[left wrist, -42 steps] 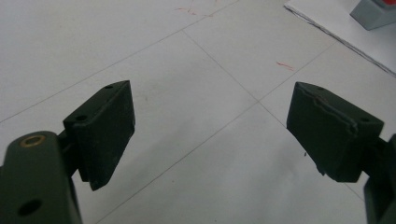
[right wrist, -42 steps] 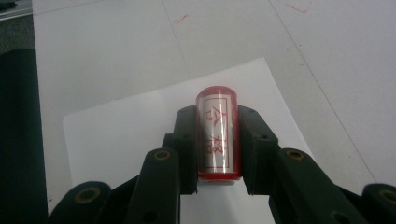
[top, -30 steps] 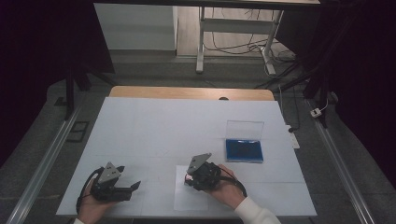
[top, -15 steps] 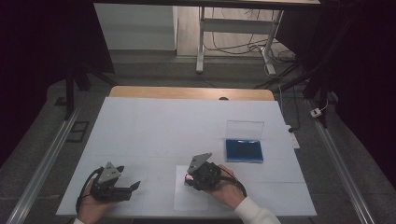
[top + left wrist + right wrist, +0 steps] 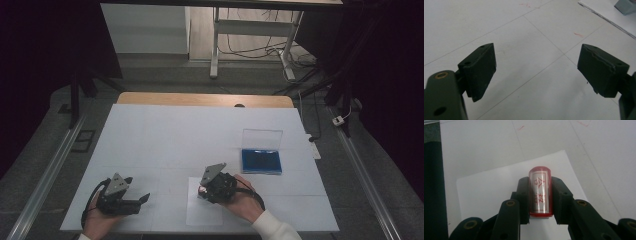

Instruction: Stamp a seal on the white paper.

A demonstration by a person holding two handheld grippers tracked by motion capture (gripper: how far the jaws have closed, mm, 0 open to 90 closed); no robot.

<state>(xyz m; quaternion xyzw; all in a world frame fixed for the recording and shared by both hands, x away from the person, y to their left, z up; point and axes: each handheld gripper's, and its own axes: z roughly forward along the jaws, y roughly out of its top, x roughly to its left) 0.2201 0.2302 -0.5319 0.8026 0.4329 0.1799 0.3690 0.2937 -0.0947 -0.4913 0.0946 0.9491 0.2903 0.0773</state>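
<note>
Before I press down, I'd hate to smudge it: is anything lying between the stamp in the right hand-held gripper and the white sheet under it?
Nothing visible: the stamp, clamped in the right hand-held gripper, sits over bare paper sheet.

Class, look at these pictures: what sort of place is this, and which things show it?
Probably a lab or recording workspace: a white table with marked lines, dark curtains around it, and loose cables on the floor behind.

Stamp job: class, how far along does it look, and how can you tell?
Done: the right gripper is shut on the red stamp, above the paper sheet. In hand: bringing it down, probably. Left: no print shows on the sheet; the blue ink pad sits open. The left gripper is open, idle.
</note>
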